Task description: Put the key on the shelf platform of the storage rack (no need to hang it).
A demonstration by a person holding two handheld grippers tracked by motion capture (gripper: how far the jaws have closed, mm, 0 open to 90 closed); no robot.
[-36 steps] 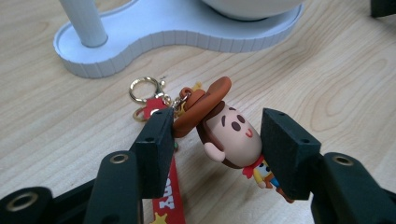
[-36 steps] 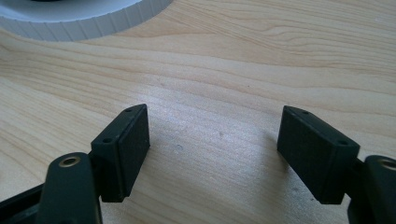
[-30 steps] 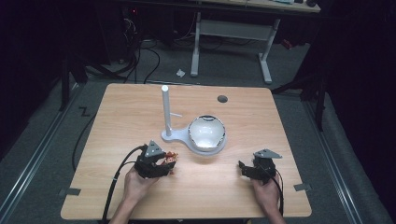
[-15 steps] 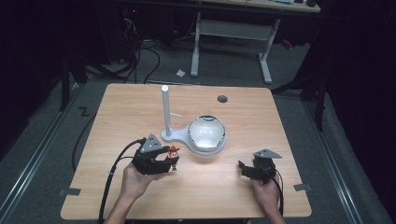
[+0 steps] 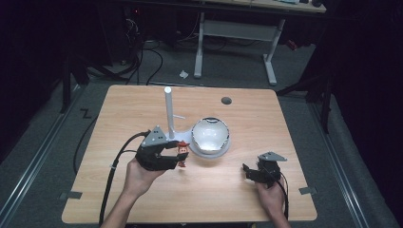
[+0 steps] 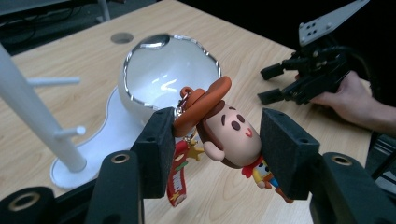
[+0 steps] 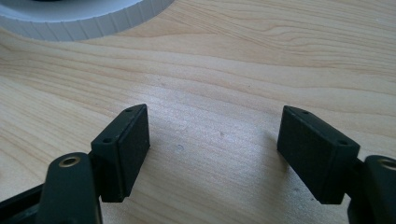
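Left gripper (image 6: pixel 212 140) clamps rubber cowboy-figure keychain (image 6: pixel 224 133), head-up-left, tilted; white pegged hanging stand (image 5: pixel 168 111) lies just beyond, nearer this hand. Right gripper (image 7: pixel 212 149) gapes empty.

No legible text or labels

Cowboy-doll keychain (image 6: pixel 229 135) — brown hat, red strap — tilted sideways above the table beside the bowl (image 6: pixel 168 70).

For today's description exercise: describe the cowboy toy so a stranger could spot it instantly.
Start at the wooden table, then find the white bowl beside the white peg stand. Just left of the bowl, the left hand-held gripper clamps the cowboy keychain figure, the one colourful thing there: orange hat, round smiling face.
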